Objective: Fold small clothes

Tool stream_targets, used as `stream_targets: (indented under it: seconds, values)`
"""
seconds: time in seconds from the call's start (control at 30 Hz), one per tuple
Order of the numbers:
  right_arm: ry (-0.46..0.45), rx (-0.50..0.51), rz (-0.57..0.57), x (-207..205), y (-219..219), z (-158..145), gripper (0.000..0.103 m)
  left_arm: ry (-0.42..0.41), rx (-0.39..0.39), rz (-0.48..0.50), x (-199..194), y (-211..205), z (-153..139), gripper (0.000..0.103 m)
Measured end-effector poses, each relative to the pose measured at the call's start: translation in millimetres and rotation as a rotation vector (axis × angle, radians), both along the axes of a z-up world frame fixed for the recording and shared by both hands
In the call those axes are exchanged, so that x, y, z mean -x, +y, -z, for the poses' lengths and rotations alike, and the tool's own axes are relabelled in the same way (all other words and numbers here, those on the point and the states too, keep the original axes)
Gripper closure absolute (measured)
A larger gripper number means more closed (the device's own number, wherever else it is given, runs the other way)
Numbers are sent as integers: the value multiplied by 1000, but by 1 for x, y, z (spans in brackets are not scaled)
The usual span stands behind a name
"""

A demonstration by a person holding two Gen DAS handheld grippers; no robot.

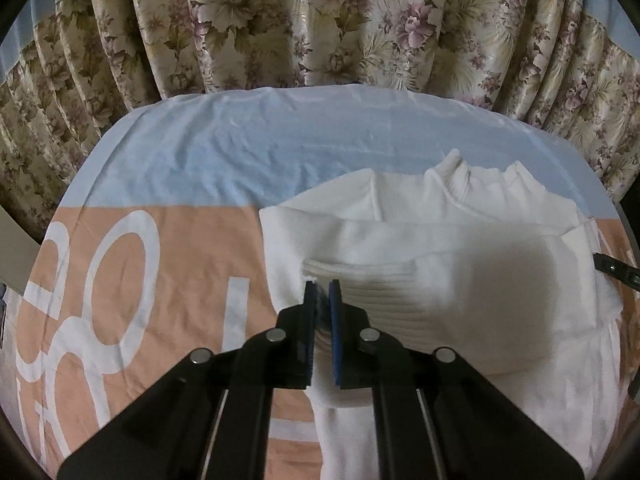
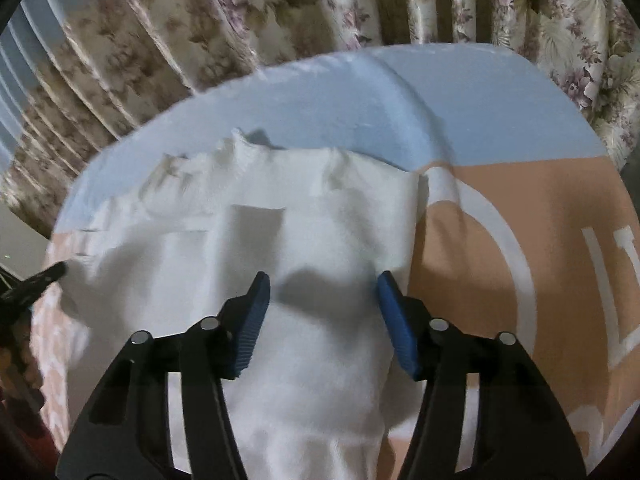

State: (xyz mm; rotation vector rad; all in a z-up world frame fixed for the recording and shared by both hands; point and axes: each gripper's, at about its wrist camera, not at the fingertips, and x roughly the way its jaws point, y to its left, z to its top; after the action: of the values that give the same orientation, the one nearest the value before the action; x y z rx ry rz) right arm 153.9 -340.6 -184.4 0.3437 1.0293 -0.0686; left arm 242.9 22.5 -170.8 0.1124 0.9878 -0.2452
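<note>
A white knit sweater [image 1: 420,232] lies on a table covered with a blue and peach cloth [image 1: 180,160]. Its high collar points to the far side. My left gripper [image 1: 322,288] is shut on the ribbed cuff [image 1: 360,276] of a sleeve, holding it over the sweater's body. In the right wrist view the sweater [image 2: 320,220] fills the middle. My right gripper [image 2: 322,292] is open just above the sweater's body, with its blue pads [image 2: 258,304] spread wide and nothing between them. The left gripper's tip [image 2: 44,274] shows at the left edge.
A floral curtain [image 1: 320,20] hangs right behind the table's far edge. The cloth carries large white letters [image 1: 100,280] on its peach part, also in the right wrist view [image 2: 608,292]. The other gripper's black tip [image 1: 616,270] shows at the right edge.
</note>
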Motion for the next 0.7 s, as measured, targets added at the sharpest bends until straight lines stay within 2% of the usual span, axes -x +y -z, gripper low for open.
stream_targets:
  seconds: [0.1, 0.13, 0.23, 0.3, 0.37, 0.43, 0.5, 0.57, 0.63, 0.67, 0.7]
  values:
    - [-23, 51, -28, -4, 5, -1, 84, -25, 10, -9, 0, 3, -2, 96]
    - [-40, 68, -34, -3, 5, -4, 89, -37, 16, -13, 0, 5, -3, 96]
    - [-130, 47, -15, 1, -1, -17, 91, -86, 37, -45, 2, 15, -14, 96]
    - [-186, 44, -26, 2, 0, -23, 91, -110, 34, -81, 4, 26, -16, 100]
    - [-180, 67, -40, -3, 4, -18, 91, -102, 21, -108, 3, 36, -12, 100]
    - [-137, 79, -42, -9, 2, -6, 85, -47, 18, -110, 1, 44, 0, 100]
    - [-105, 73, -37, -11, -1, -1, 66, -19, 7, -126, 4, 51, 5, 100]
    - [-114, 56, -17, -4, -7, -6, 52, -17, -3, -128, 8, 55, 1, 99]
    - [-145, 41, 1, 7, -10, -18, 46, -17, -23, -106, 11, 51, -8, 98]
    - [-149, 42, 3, 11, -9, -22, 43, -26, -26, -93, 14, 45, -14, 83]
    - [-154, 42, 0, 15, -5, -26, 39, -33, -20, -77, 15, 38, -19, 47]
